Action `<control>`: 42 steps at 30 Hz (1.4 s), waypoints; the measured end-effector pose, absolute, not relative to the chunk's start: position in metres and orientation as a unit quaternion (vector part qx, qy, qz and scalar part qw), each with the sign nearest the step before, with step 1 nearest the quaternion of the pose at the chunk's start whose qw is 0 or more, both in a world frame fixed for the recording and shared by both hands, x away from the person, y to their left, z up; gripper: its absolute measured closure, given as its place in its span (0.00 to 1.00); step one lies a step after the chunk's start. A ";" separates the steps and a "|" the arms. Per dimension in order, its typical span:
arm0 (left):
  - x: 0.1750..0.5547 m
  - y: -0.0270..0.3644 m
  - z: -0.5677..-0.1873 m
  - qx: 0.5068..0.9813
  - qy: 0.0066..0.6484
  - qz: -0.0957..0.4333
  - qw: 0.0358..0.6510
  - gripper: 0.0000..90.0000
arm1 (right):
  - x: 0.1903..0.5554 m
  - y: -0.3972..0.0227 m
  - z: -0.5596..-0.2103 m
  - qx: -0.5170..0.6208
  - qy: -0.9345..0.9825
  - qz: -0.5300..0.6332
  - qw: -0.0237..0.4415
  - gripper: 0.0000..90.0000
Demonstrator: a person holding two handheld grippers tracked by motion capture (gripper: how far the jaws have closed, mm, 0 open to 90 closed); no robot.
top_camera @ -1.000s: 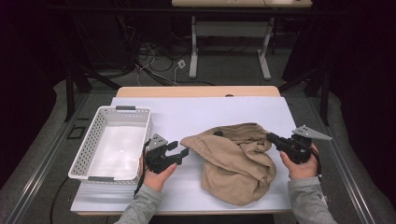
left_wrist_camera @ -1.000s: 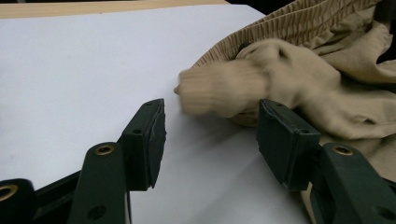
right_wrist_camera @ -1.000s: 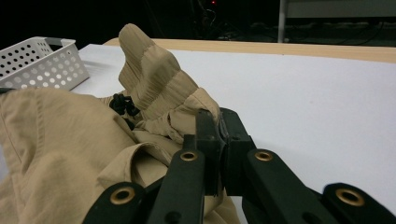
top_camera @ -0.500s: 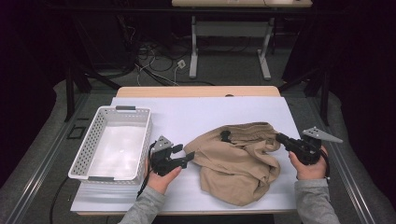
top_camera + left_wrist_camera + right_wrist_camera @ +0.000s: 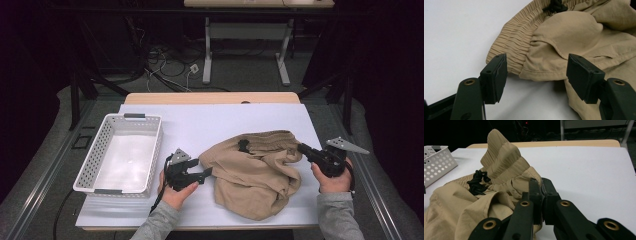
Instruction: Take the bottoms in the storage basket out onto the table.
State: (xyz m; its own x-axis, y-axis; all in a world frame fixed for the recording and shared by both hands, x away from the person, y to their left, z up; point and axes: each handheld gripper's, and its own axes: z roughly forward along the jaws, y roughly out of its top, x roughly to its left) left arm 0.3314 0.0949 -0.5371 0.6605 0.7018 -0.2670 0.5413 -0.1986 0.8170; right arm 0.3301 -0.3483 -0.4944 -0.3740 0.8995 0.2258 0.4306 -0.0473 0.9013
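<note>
The tan shorts point(image 5: 255, 172) were spread in a crumpled heap on the near right part of the white table point(image 5: 220, 120), with the elastic waistband turned toward the far side and a black drawstring point(image 5: 243, 145) knotted at it. The right gripper point(image 5: 303, 149) was held at the right end of the garment, and its jaws were clamped on the gathered waistband, which was lifted into a peak in the right gripper view. The left gripper point(image 5: 206, 173) was held at the left edge of the shorts; its jaws had just been opening and stood apart, the waistband corner lying between them untouched by either pad. A white perforated basket point(image 5: 95, 160) was set at the left, just beside the left gripper.
</note>
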 end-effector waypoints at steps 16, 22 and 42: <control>0.332 0.084 -0.557 0.765 0.437 0.004 0.474 0.35 | 0.330 -0.348 -0.497 0.509 0.652 0.511 0.233 0.97; 0.333 0.084 -0.558 0.761 0.447 -0.014 0.470 0.34 | 0.330 -0.347 -0.496 0.509 0.655 0.508 0.231 0.97; 0.342 0.079 -0.567 0.749 0.469 -0.062 0.464 0.34 | 0.329 -0.347 -0.498 0.509 0.655 0.509 0.229 0.97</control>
State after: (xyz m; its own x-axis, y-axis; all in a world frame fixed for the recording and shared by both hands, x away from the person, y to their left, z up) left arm 0.3417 0.0792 -0.5666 0.5528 0.6444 -0.5284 0.7601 -0.1299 0.6367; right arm 0.3291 -0.3468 -0.4975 -0.3770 0.9000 0.2190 0.4341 -0.0372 0.9001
